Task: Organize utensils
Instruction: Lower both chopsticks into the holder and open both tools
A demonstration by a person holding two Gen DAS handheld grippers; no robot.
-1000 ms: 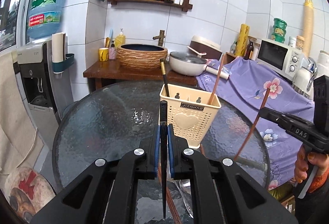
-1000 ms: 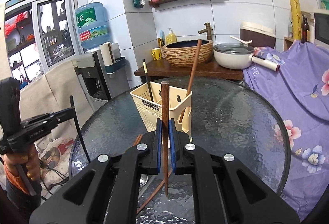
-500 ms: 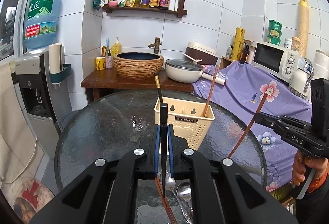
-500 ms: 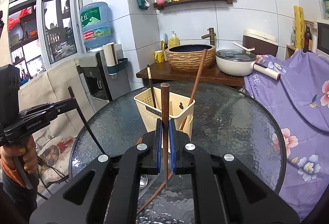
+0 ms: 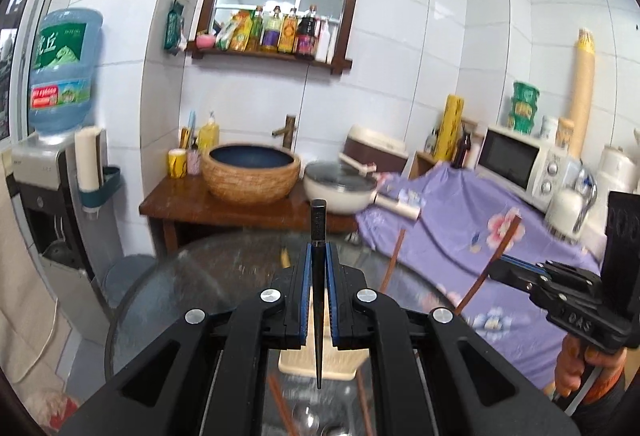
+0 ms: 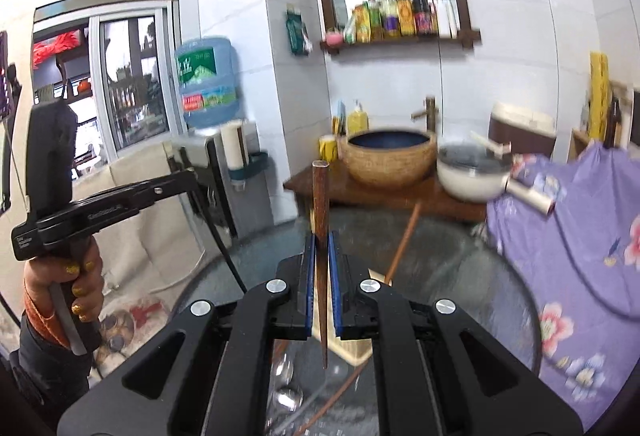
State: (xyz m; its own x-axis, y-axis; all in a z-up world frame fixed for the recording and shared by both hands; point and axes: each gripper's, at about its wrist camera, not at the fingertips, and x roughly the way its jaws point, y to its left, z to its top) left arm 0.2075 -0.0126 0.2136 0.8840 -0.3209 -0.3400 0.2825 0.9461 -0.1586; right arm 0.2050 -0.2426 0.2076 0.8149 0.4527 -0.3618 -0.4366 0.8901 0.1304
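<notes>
Round glass counter (image 5: 160,300) low in both frames. Cream utensil basket (image 5: 320,368) standing on it, mostly hidden behind the jaws at bottom centre in either view, a brown chopstick (image 6: 402,244) already leaning out of it. Left gripper (image 5: 317,300): jaws clamped on a black chopstick (image 5: 318,224), long axis upright, tip down just over the basket. Right gripper (image 6: 321,276): jaws clamped on a brown wooden chopstick (image 6: 320,191), also upright, tip down. Basket below and just ahead of both, neither hand clearly nearer. Spoons (image 6: 286,392) loose at bottom edge.

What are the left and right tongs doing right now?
Left tongs: closed on a black chopstick.
Right tongs: closed on a brown wooden chopstick.
</notes>
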